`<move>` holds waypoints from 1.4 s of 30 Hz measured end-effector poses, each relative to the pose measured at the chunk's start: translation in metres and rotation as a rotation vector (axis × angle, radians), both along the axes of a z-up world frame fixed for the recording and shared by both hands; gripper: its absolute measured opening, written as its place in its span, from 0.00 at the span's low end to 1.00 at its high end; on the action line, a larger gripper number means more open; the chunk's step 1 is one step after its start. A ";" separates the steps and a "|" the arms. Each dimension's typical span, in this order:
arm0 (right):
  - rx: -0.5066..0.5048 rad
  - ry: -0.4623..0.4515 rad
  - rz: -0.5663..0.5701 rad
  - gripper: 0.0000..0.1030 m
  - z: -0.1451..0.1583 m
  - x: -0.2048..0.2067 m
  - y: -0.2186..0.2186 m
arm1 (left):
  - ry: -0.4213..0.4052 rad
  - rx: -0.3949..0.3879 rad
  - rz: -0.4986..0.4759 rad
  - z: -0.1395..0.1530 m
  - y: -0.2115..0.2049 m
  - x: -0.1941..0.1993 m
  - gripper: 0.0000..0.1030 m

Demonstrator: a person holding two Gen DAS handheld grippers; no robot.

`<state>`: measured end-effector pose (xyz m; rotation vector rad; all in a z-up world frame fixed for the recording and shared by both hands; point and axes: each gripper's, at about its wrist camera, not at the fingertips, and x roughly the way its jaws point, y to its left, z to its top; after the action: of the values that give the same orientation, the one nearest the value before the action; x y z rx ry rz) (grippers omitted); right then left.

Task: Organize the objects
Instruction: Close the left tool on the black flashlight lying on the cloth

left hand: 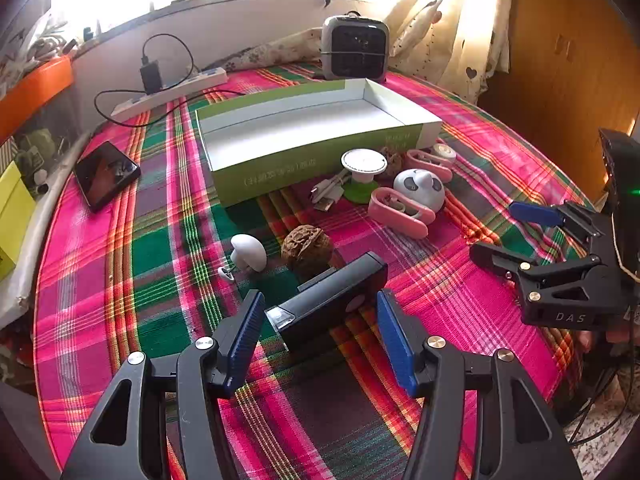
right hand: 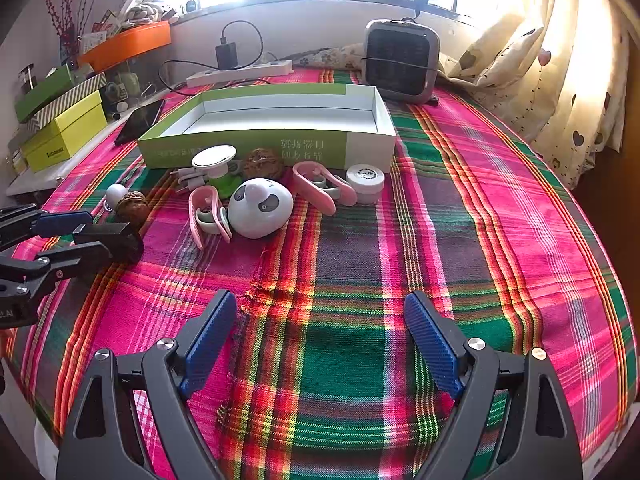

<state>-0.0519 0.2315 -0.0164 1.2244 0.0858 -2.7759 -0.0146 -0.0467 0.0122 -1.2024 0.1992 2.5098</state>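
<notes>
Bright window light falls over a desk (right hand: 500, 220) covered in pink, green and red plaid cloth, with a shallow open cardboard box (left hand: 308, 120), green outside and white inside, lying empty toward twelve o'clock. Small things cluster along its near wall: a white panda-faced plastic dome (right hand: 260, 207), two pink clip-shaped holders, a white round jar (right hand: 365, 183), a wrinkled brown walnut (left hand: 307, 249) and a white mushroom-shaped trinket (left hand: 248, 253). The left gripper (left hand: 320, 320) has its blue-padded fingers spread wide around a black rectangular device (left hand: 332, 300) with a clear lens end, which lies on the cloth between them; they seem not yet to touch it. That device looks rigid, smooth and fairly light, so its long flat sides are the place to pinch, near the middle so it does not pivot; glossy plastic may slip. The right gripper (right hand: 320, 344) hovers at about four o'clock of the cluster, fingers wide and holding nothing, over bare cloth.
</notes>
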 end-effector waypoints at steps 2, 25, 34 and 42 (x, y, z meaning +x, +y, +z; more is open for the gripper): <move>0.000 0.000 0.000 0.83 0.000 0.000 0.000 | -0.005 -0.009 -0.013 -0.002 0.002 -0.001 0.54; -0.005 0.002 0.019 0.83 -0.002 0.000 0.000 | -0.012 -0.020 -0.070 -0.007 0.029 -0.008 0.45; -0.003 0.002 0.015 0.83 -0.002 0.000 0.001 | 0.002 -0.006 -0.030 -0.008 0.029 -0.012 0.38; -0.002 0.003 0.011 0.83 -0.002 0.001 0.001 | 0.011 0.003 0.003 -0.008 0.026 -0.012 0.29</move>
<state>-0.0511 0.2323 -0.0186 1.2160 0.0899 -2.7674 -0.0267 -0.0211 0.0044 -1.1890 0.1959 2.5192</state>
